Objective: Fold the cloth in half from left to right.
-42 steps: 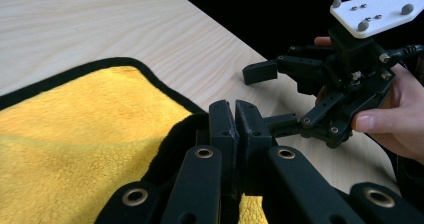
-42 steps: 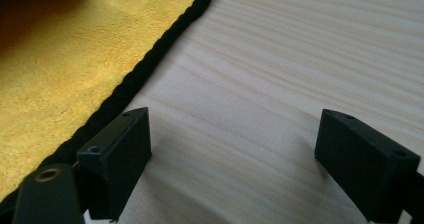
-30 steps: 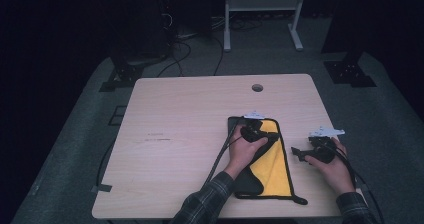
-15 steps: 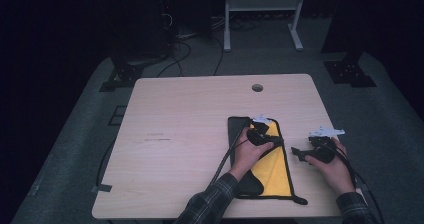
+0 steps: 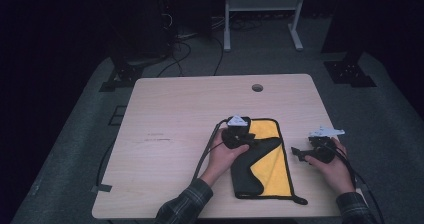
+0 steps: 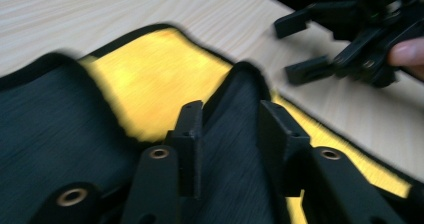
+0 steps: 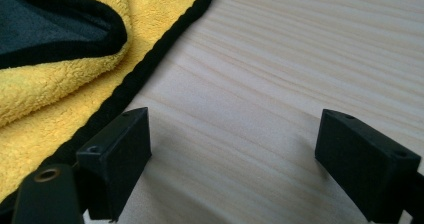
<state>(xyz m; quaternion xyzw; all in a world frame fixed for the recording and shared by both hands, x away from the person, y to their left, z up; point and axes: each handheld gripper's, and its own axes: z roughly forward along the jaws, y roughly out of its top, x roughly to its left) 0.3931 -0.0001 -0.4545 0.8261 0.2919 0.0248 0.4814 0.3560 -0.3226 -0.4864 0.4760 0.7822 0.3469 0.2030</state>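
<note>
A cloth with a yellow (image 5: 270, 170) inside and a black back lies on the right half of the wooden table (image 5: 175, 114). One black flap (image 5: 247, 176) is folded over the yellow. My left gripper (image 5: 254, 141) hovers over the cloth's far end. Its jaws have just been opening and now stand apart over a ridge of the black flap (image 6: 235, 134), with the pads not pressing it. My right gripper (image 5: 296, 153) rests on bare wood just right of the cloth. It is open (image 7: 232, 149), with only table between its jaws. The cloth's yellow pile and black hem (image 7: 50, 99) lie to its left.
The right gripper (image 6: 340, 44) shows beyond the cloth in the left gripper view. A round cable hole (image 5: 257, 88) sits near the table's far edge. On the floor behind stand a white frame (image 5: 260, 4), cables (image 5: 175, 36) and a dark stand (image 5: 350, 69).
The left gripper's jaws have opened and let go of the black flap, and the hand has drawn back to the left. The flap now lies across the yellow. The right hand has not moved.
</note>
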